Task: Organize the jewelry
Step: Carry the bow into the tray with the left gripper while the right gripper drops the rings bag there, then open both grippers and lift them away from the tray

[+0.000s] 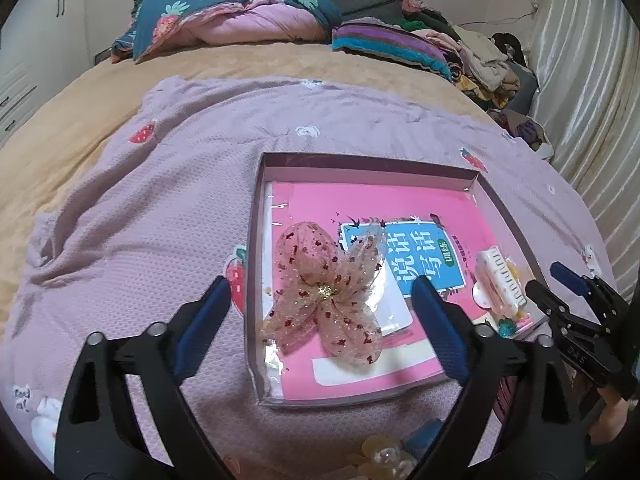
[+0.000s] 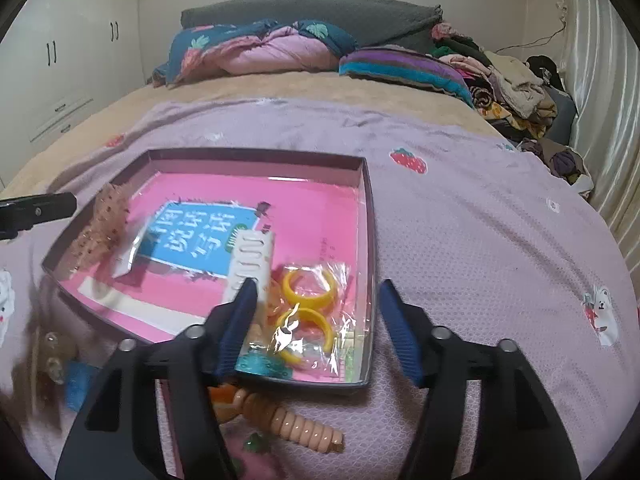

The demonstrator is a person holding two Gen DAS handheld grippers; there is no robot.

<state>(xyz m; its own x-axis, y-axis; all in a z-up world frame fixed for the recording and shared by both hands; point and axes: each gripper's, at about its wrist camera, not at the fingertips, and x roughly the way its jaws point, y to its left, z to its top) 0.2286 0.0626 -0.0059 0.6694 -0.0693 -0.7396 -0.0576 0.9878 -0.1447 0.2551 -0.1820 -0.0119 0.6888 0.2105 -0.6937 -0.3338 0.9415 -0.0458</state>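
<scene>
A shallow purple box (image 1: 362,163) (image 2: 370,216) lies on the lilac blanket with a pink book in it. A pink sequined mesh bow (image 1: 326,294) (image 2: 100,228) lies in the box's left part. A white hair clip (image 1: 502,280) (image 2: 252,268) and bagged yellow rings (image 2: 310,300) lie at its right. My left gripper (image 1: 324,320) is open, hovering over the bow. My right gripper (image 2: 316,320) is open over the bagged rings; it also shows at the right edge of the left wrist view (image 1: 560,284).
A peach spiral hair tie (image 2: 288,424) and a blue item (image 2: 78,384) lie on the blanket in front of the box. Pale bead-like pieces (image 1: 384,460) lie near the box's front edge. Pillows, folded quilts and clothes are piled at the far side of the bed.
</scene>
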